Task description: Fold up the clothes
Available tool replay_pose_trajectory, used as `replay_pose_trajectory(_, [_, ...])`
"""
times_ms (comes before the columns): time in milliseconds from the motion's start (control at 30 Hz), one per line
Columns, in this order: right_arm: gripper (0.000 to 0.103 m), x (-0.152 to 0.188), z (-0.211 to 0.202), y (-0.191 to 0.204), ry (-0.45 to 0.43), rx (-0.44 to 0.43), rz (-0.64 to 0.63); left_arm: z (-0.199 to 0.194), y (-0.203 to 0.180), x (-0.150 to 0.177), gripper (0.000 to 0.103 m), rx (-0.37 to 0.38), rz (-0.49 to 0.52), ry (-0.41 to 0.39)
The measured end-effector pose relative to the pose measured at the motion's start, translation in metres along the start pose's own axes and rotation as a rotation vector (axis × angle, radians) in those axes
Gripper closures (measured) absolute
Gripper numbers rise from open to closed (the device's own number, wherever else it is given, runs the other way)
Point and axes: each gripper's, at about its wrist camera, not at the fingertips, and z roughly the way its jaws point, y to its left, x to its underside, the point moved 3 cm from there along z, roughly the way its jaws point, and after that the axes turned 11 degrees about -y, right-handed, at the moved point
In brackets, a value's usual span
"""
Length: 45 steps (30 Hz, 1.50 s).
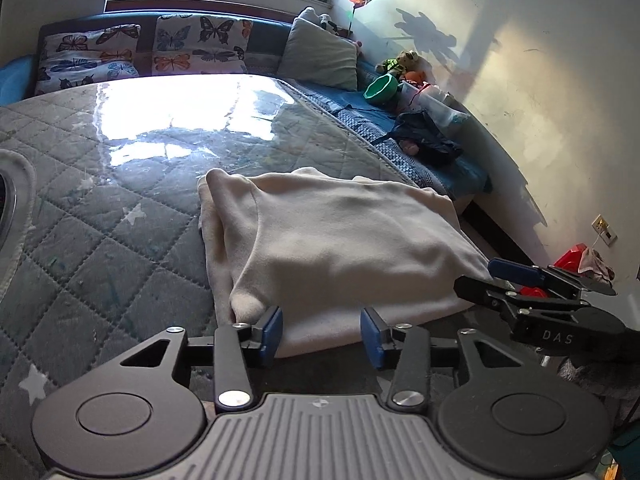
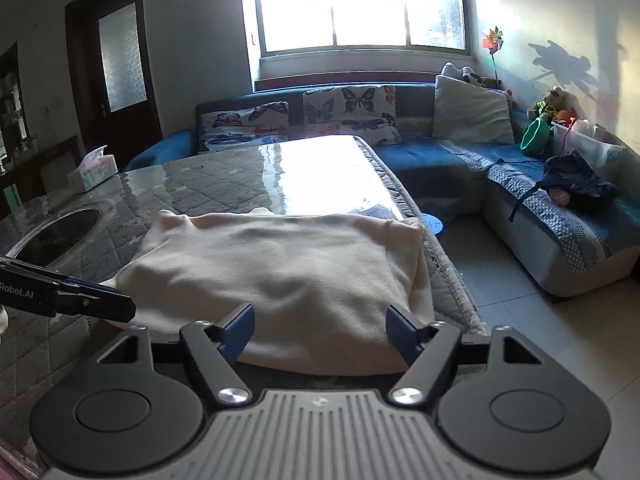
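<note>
Cream-coloured soft fleece garment point(image 1: 340, 240) lies folded into a thick, roughly rectangular bundle on the near right part of the grey quilted worktop point(image 1: 100, 240), which has a clear glossy sheet over it; the bundle's right edge runs close to the worktop's right edge. At least one fold looks done: an upper layer lies over a lower one, with a rounded folded edge on the left and a lower layer showing along the near and left sides. The top is fairly smooth, with shallow wrinkles.

Left tool point(image 1: 321, 334) sits at the near left corner of the bundle with its blue pads apart at a middling gap, nothing pinched between them. Right tool point(image 2: 320, 334) sits at the near edge further right, spread wide, and also grips nothing; the cloth lies just beyond its pads.

By my judgement, this garment is near finished. What may remain is one more fold in half or a squaring-up. A dark crumpled garment point(image 2: 580, 188) on the blue sofa point(image 2: 440, 152) at far right may be next.
</note>
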Motion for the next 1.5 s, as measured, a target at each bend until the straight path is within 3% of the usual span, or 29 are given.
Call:
replay_pose_trajectory(400, [0.0, 0.002, -0.014, 0.012, -0.041, 0.038, 0.001, -0.011, 0.002, 0.006, 0.041, -0.004, -0.001, -0.018])
replay_pose_trajectory(733, [0.0, 0.004, -0.025, 0.02, -0.086, 0.065, 0.041, -0.023, 0.009, 0.014, 0.026, -0.008, 0.001, -0.034])
replay_pose_trajectory(1000, [0.0, 0.009, -0.026, 0.027, -0.04, 0.051, 0.076, -0.034, 0.017, 0.02, 0.001, -0.026, -0.005, -0.035])
replay_pose_trajectory(1500, [0.0, 0.012, -0.022, 0.051, -0.004, 0.033, 0.053, -0.045, 0.025, 0.03, 0.0, -0.128, 0.008, 0.007])
